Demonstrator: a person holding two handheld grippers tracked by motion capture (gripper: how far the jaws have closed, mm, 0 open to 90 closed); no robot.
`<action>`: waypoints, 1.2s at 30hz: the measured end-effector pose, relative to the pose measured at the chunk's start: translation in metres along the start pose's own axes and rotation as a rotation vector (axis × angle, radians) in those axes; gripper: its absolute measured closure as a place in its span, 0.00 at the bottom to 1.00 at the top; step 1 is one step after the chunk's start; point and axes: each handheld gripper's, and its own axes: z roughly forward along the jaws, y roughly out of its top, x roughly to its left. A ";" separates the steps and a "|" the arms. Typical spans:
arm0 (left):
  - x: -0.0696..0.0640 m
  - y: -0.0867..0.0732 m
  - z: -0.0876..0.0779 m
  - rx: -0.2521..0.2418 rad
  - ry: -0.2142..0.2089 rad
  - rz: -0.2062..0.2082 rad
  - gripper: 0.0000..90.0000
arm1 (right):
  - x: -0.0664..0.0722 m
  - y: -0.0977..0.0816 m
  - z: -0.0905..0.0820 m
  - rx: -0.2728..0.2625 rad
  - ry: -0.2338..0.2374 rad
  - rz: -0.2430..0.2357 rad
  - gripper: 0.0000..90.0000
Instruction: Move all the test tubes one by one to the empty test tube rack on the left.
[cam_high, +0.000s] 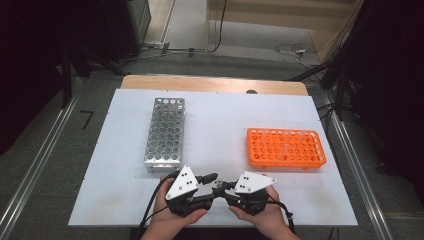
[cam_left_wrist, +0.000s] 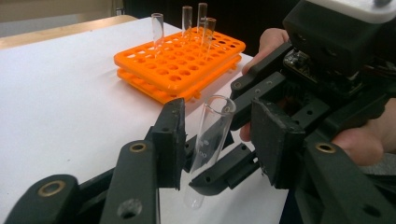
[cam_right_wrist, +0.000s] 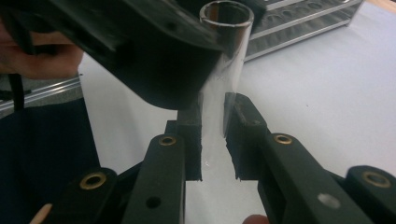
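A clear test tube (cam_left_wrist: 210, 140) stands nearly upright between my two grippers, near the table's front edge. My right gripper (cam_right_wrist: 212, 126) is shut on its lower part, with both pads pressed against the glass (cam_right_wrist: 229, 56). My left gripper (cam_left_wrist: 219, 135) faces it from the other side. Its jaws stand on either side of the same tube, with a gap showing at each pad. In the high view the left gripper (cam_high: 214, 178) and right gripper (cam_high: 223, 187) meet tip to tip, each in a hand.
An orange tube rack (cam_high: 286, 148) lies at the right of the white table (cam_high: 225, 115), with several clear tubes (cam_left_wrist: 187, 21) standing in it. A tall metal rack (cam_high: 165, 134) stands left of centre, just beyond the left gripper.
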 end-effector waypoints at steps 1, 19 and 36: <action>0.000 0.000 0.000 0.007 0.004 0.005 0.67 | 0.000 0.000 0.000 -0.001 0.004 -0.004 0.82; 0.005 0.001 -0.005 -0.005 0.024 -0.007 0.85 | -0.002 -0.003 -0.002 -0.026 0.056 0.021 0.74; 0.036 0.012 -0.036 -0.030 0.091 -0.032 0.85 | -0.037 -0.034 -0.052 -0.096 -0.052 0.176 0.08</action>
